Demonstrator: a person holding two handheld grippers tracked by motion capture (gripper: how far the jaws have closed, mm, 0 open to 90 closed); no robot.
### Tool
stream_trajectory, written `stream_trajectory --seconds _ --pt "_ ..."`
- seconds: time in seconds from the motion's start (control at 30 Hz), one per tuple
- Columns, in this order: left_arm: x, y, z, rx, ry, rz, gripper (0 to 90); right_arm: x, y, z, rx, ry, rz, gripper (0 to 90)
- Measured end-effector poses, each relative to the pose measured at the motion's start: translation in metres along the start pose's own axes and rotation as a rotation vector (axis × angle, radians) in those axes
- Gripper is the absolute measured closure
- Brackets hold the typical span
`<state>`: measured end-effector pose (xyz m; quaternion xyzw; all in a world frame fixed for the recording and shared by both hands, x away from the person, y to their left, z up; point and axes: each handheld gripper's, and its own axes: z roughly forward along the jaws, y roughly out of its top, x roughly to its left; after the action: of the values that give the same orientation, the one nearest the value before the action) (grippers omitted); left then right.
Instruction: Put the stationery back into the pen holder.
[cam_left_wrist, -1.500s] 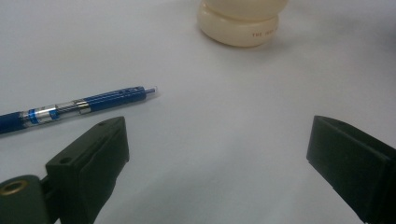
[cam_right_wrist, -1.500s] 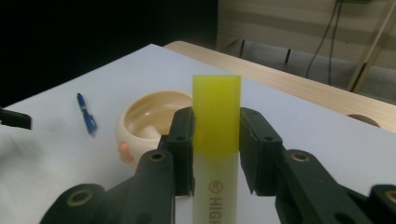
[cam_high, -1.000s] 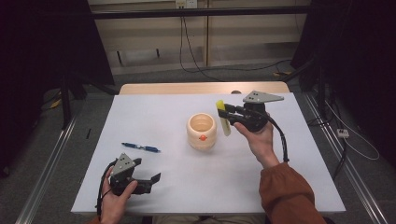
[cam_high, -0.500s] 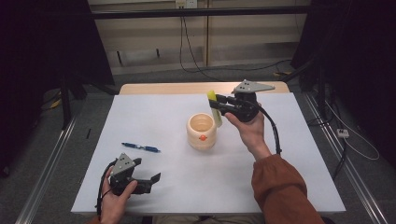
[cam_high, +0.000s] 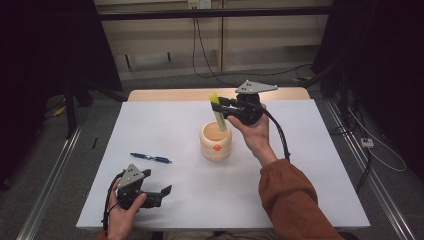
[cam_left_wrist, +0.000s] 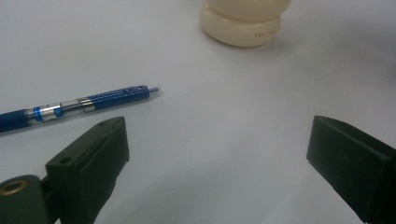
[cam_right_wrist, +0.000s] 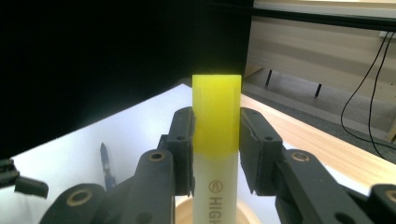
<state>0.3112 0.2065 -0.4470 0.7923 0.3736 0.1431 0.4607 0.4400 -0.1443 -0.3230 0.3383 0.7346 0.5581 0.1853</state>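
Right gripper view: highlighter (cam_right_wrist: 215, 140) clamped between jaws, upright.

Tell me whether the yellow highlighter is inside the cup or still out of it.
Partly in. The highlighter, clamped in the right gripper, stands nearly upright with its lower end dipping into the mouth of the cup, cap end up.

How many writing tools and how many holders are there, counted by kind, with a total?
Highlighters: 1, the yellow-capped highlighter clamped in the right gripper over the holder
Pens: 1, the blue pen lying on the white table
Holders: 1, the cream cup
Total: 3
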Motion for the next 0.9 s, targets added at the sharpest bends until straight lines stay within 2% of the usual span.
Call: stream_trajectory --seconds 0.1,0.37,0.7,0.9 --pt "0.0 0.0 0.0 0.0 -0.004 0.003 5.8 0.0 -0.001 0.005 -0.004 0.001 0.01 67.1" --pt "0.0 0.0 -0.001 -0.007 -0.003 -0.001 5.8 -0.001 -0.01 0.016 0.037 0.005 0.003 67.0" --pt "0.0 0.0 0.0 -0.002 -0.002 -0.001 5.8 -0.006 -0.019 0.021 0.038 -0.008 0.023 67.0" --pt "0.0 0.0 0.0 0.001 -0.005 0.001 5.8 -0.003 -0.025 0.022 0.034 0.001 0.028 67.0"
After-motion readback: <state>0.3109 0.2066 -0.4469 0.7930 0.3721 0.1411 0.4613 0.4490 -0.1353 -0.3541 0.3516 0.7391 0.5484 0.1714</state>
